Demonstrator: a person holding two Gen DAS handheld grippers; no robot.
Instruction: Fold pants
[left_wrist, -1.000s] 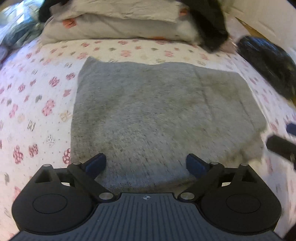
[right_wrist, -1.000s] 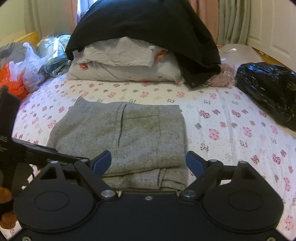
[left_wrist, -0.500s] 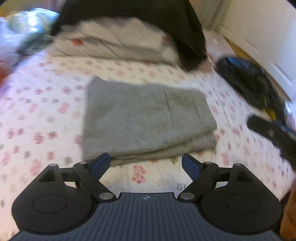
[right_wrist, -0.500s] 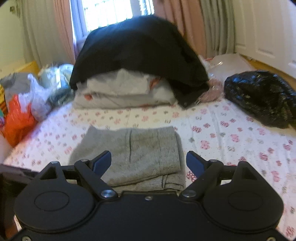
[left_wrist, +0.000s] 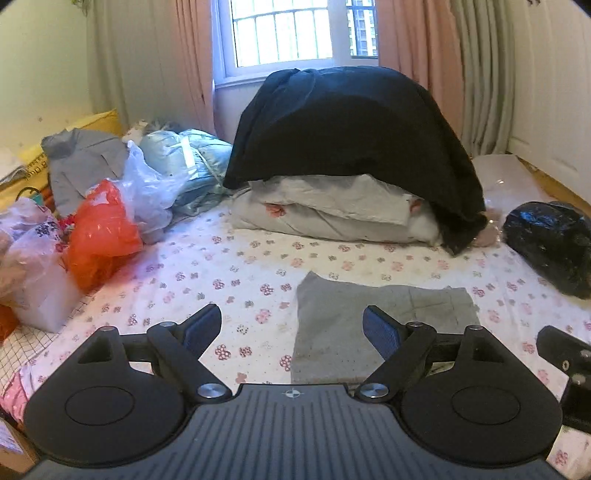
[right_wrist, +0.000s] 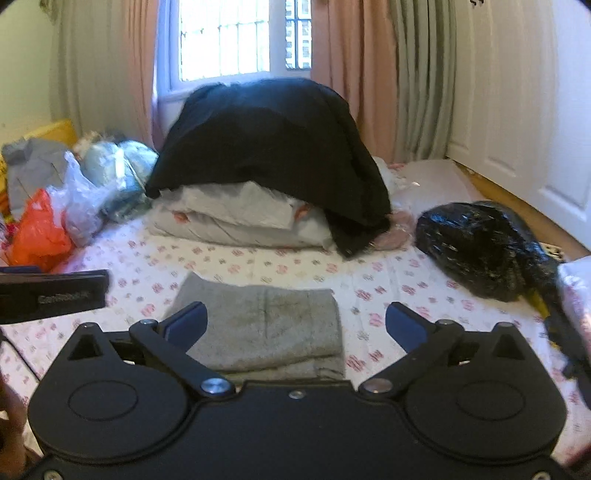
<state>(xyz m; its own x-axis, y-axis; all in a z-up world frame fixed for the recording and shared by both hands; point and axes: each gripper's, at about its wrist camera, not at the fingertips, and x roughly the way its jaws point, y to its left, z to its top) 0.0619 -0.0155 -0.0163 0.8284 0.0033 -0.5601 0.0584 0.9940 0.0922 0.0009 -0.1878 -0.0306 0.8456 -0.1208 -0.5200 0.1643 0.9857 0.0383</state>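
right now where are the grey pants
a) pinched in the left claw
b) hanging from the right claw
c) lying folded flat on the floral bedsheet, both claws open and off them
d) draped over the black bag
c: the grey pants lie as a folded rectangle on the floral bedsheet, while the left claw and right claw stand open with nothing between their blue pads.

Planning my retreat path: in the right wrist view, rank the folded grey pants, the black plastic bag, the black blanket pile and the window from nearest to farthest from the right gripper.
1. Folded grey pants: just ahead of the right gripper, left of centre.
2. Black plastic bag: right side of the bed.
3. Black blanket pile: centre, over the pillows.
4. Window: back wall.
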